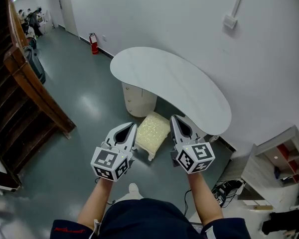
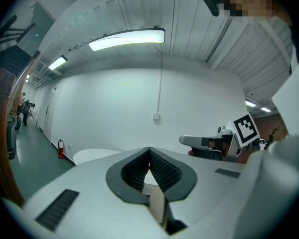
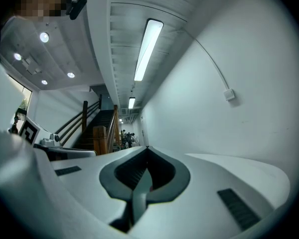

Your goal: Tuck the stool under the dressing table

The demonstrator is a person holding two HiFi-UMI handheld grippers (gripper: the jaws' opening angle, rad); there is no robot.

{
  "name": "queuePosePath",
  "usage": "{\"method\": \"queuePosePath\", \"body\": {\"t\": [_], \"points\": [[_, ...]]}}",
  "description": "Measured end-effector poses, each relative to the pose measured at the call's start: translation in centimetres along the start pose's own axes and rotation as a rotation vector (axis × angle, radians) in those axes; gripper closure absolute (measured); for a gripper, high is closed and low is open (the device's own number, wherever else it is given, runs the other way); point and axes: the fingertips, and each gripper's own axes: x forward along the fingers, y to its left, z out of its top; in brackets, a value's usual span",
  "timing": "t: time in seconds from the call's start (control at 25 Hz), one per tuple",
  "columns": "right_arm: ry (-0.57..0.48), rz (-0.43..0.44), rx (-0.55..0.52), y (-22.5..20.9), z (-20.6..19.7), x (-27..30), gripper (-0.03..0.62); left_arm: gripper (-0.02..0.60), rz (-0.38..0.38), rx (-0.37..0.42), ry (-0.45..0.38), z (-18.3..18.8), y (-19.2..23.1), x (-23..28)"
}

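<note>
The dressing table (image 1: 174, 83) has a white kidney-shaped top and stands against the white wall on a round cream pedestal (image 1: 137, 99). The stool (image 1: 150, 131), with a cream fuzzy cushion, sits on the grey floor at the table's near edge, partly beneath the top. Both grippers hover above and in front of it, and neither touches it. My left gripper (image 1: 133, 126) is at the stool's left, shut and holding nothing. My right gripper (image 1: 173, 117) is at its right, shut too. The left gripper view shows closed jaws (image 2: 149, 151) and the tabletop (image 2: 92, 156) beyond them.
A wooden staircase (image 1: 25, 83) rises at the left. A red fire extinguisher (image 1: 93, 44) stands by the far wall. An open shelf unit (image 1: 279, 158) and floor cables (image 1: 222, 190) lie at the right. A wall socket (image 1: 230, 21) with a cord is above the table.
</note>
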Motion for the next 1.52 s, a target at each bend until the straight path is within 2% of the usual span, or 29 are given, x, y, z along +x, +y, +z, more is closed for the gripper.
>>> {"method": "queuePosePath", "body": {"t": [0.36, 0.72, 0.92, 1.04, 1.2, 1.52], "points": [[0.040, -0.071, 0.001, -0.2, -1.8, 4.8, 0.585, 0.573, -0.051, -0.039, 0.041, -1.5, 5.4, 1.6], [0.124, -0.118, 0.018, -0.1, -6.3, 7.3, 0.585, 0.574, -0.096, -0.140, 0.085, -5.2, 8.9, 2.1], [0.166, -0.122, 0.028, -1.0, -8.6, 8.2, 0.585, 0.574, -0.128, -0.186, 0.111, -7.4, 9.4, 3.0], [0.184, -0.131, 0.034, -2.2, -10.0, 8.9, 0.585, 0.574, -0.146, -0.185, 0.115, -8.5, 9.7, 4.0], [0.213, -0.137, 0.023, -3.7, -12.0, 9.4, 0.585, 0.573, -0.211, -0.162, 0.112, -10.2, 9.0, 5.2], [0.288, -0.164, 0.049, -6.9, -17.1, 9.4, 0.585, 0.573, -0.229, -0.136, 0.204, -15.9, 8.3, 8.5]]}}
